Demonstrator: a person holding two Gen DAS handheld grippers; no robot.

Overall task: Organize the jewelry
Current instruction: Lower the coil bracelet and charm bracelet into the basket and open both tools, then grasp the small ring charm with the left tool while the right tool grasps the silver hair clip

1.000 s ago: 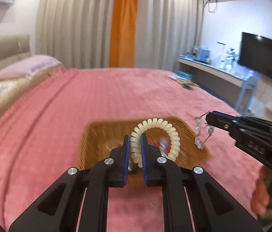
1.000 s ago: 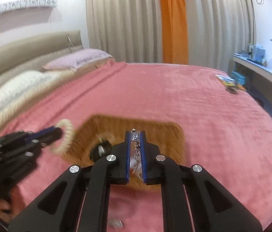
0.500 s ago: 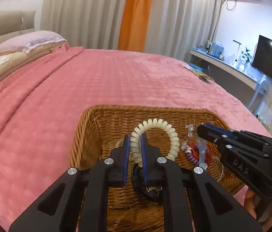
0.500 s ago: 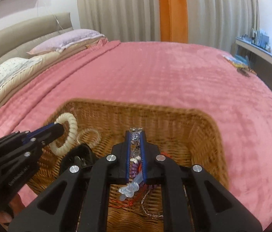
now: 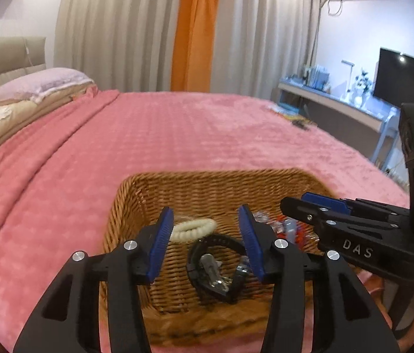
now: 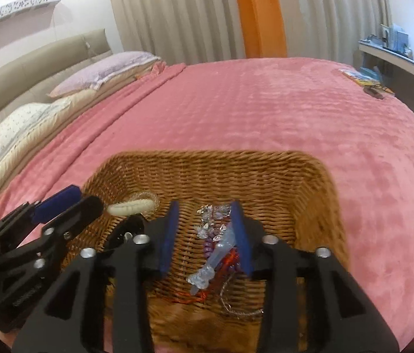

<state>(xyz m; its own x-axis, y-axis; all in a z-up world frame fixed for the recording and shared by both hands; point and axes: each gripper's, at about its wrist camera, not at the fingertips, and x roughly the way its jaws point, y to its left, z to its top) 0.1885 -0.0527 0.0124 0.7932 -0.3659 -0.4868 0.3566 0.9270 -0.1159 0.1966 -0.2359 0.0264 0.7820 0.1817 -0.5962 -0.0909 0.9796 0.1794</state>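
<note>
Pink quilted bedspread point(image 5: 177, 135) covers a wide bed, with pillows point(image 6: 104, 67) stacked at the far left by a beige headboard and pale curtains with one orange panel point(image 5: 196, 29) across the far wall. On the near part of the bedspread sits a rectangular wicker basket point(image 6: 207, 167), its rim slightly blurred.

At the left of the basket, the left gripper point(image 5: 207, 241) hovers over the near rim with its blue-padded fingers point(image 5: 159, 244) spread wide and nothing between them. Just beyond its left pad, a cream spiral coil bracelet point(image 5: 193, 228) lies on the basket floor by the far left wall. Nearer, between the two pads in the left wrist view, a black wristwatch point(image 5: 215, 267) lies curled on the weave (its face and clasp are too blurred to read).

Toward the right half of the basket lies a loose heap of jewelry point(image 6: 215, 235): clear crystal beads at the far end, purple beads in the middle, a clear plastic piece slanting across, red cord and a thin silver chain nearest. The right gripper point(image 6: 205, 235) hangs above this heap, fingers point(image 6: 240, 235) wide apart and gripping nothing; the clear piece sits just beside its right pad, and whether they touch I cannot tell.

At the far right stands a desk point(image 5: 339, 103) with a dark television point(image 5: 406, 73).
</note>
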